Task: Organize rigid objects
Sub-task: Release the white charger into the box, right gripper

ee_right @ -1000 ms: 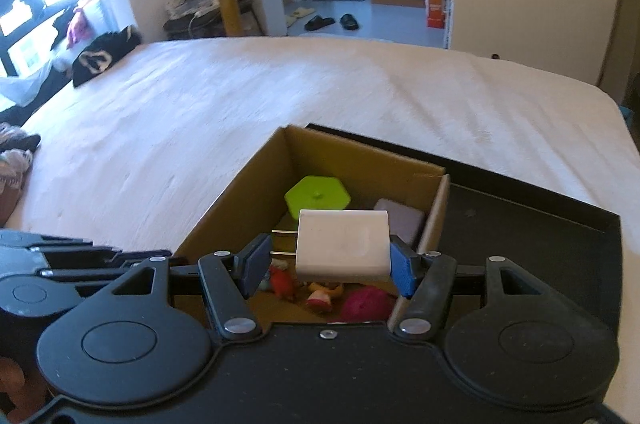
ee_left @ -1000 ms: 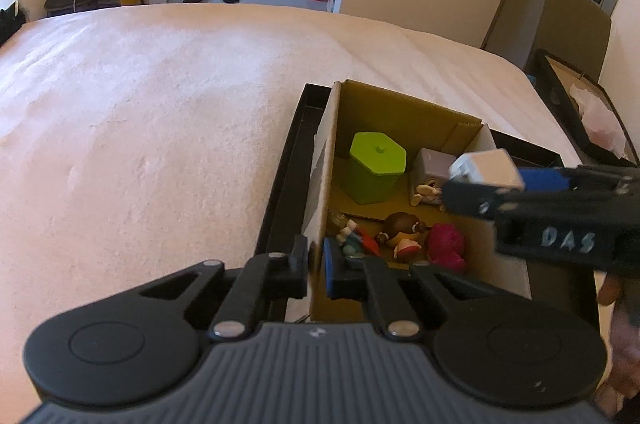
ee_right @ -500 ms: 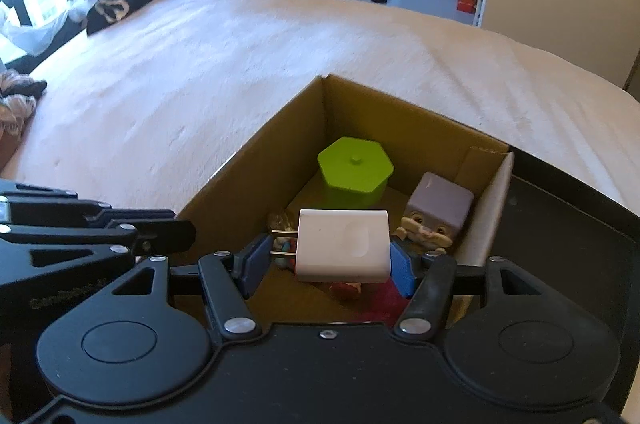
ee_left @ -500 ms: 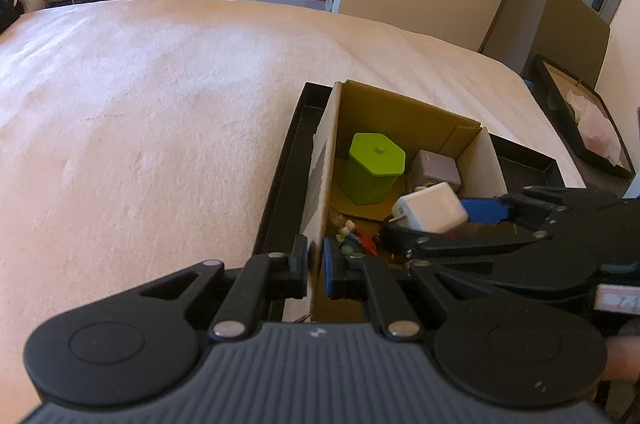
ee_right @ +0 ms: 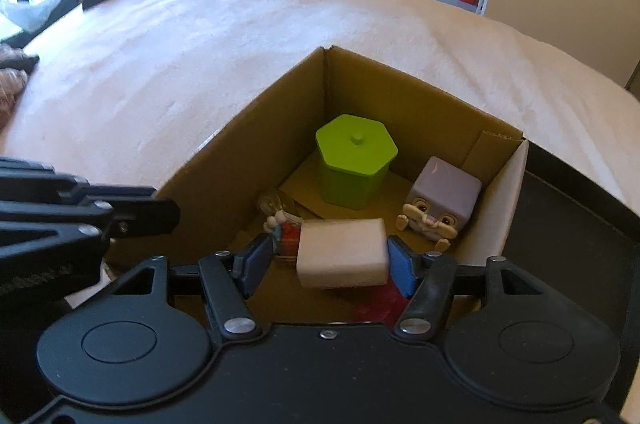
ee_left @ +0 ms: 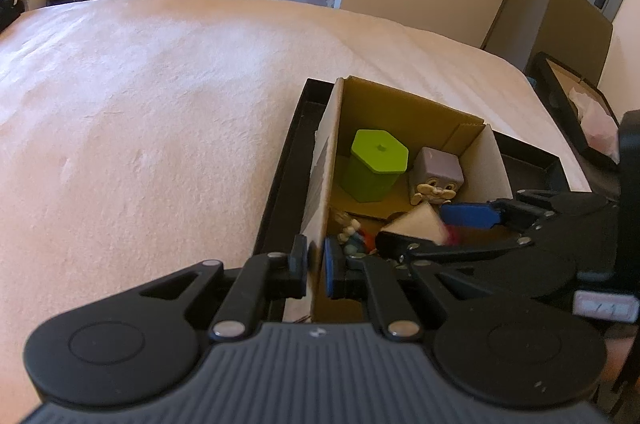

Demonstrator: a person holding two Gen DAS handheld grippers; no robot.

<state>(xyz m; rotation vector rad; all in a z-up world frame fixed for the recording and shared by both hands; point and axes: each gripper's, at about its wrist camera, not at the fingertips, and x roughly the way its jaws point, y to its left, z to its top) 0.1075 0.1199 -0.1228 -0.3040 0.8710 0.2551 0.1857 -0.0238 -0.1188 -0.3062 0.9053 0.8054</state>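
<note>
Block: white (ee_right: 342, 252), blurred at its edges, hanging between the pads of my right gripper (ee_right: 326, 260), inside the box (ee_right: 280, 104) and near its front edge, above the bottom.

Right gripper: tilted down into the box. Its right pad lies against the block. At the left pad I see a gap to the block's body, and the blur hides whatever bridges it, so I cannot tell whether the block is gripped or loose.

Left gripper: I have it (ee_left: 316, 264) clamped on the box's left wall near the front corner, one pad outside and one inside, with the cardboard pinched between them.

Box: open brown cardboard, sitting at the left side of a black tray (ee_left: 280, 184), with its left wall along the tray's left rim.

Tray: on the bed (ee_left: 160, 104), near its right edge. The tray's right half is bare.

Pot: green, six-sided and lidded (ee_right: 354, 160), upright at the box's back, toward the left wall.

Cube: lilac toy with a cartoon face and paws (ee_right: 444, 196), in the back right corner just beside the pot, tipped forward.

Figure: small and many-coloured (ee_right: 280, 224), lying on the box floor by the left wall, partly behind the block.

Red thing: on the floor under the right pad (ee_right: 380, 304), too hidden for me to say what it is.
</note>
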